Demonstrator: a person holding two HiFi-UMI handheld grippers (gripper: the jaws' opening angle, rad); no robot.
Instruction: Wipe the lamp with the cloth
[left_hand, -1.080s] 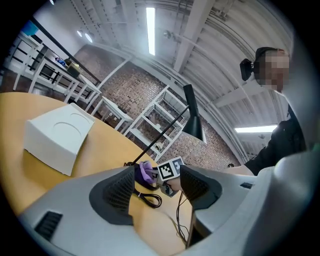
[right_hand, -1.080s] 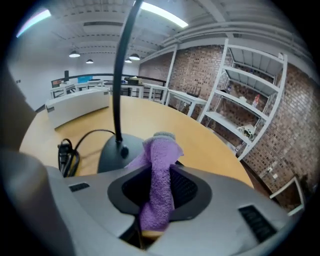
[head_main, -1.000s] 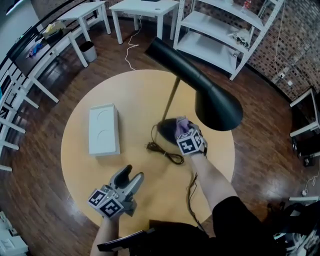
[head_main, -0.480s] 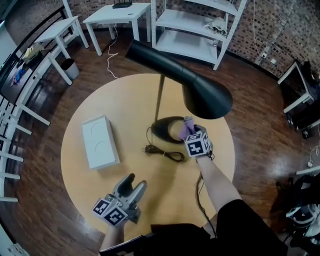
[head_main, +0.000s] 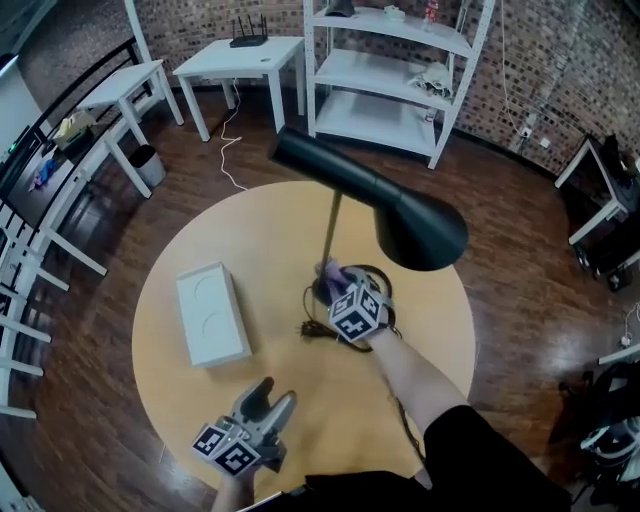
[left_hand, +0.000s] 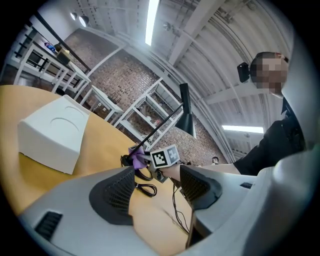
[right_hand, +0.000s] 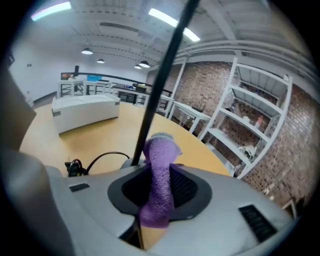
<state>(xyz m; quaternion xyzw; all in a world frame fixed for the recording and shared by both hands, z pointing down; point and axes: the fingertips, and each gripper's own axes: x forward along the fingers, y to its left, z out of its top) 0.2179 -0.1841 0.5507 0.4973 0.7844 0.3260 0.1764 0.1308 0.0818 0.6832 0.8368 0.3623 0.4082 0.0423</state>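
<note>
The black lamp stands on the round table, with its shade (head_main: 420, 228) high over its base (head_main: 372, 275) and a thin stem (head_main: 331, 232) between them. A purple cloth (head_main: 332, 271) sticks up from my right gripper (head_main: 340, 288), which is shut on it beside the foot of the stem. In the right gripper view the cloth (right_hand: 160, 175) lies between the pads, close to the stem (right_hand: 159, 82). My left gripper (head_main: 268, 398) hovers open and holds nothing near the table's front edge. From the left gripper view (left_hand: 157, 187) the cloth (left_hand: 135, 151) shows far ahead.
A white box (head_main: 212, 313) lies on the left part of the table (head_main: 260, 220). The lamp's black cord (head_main: 318, 331) is coiled by the base and trails toward the front. White shelving (head_main: 390, 70) and small tables stand on the floor beyond.
My right gripper has carried the cloth leftward from the right side of the lamp base to the foot of the stem. The left gripper has barely moved.
</note>
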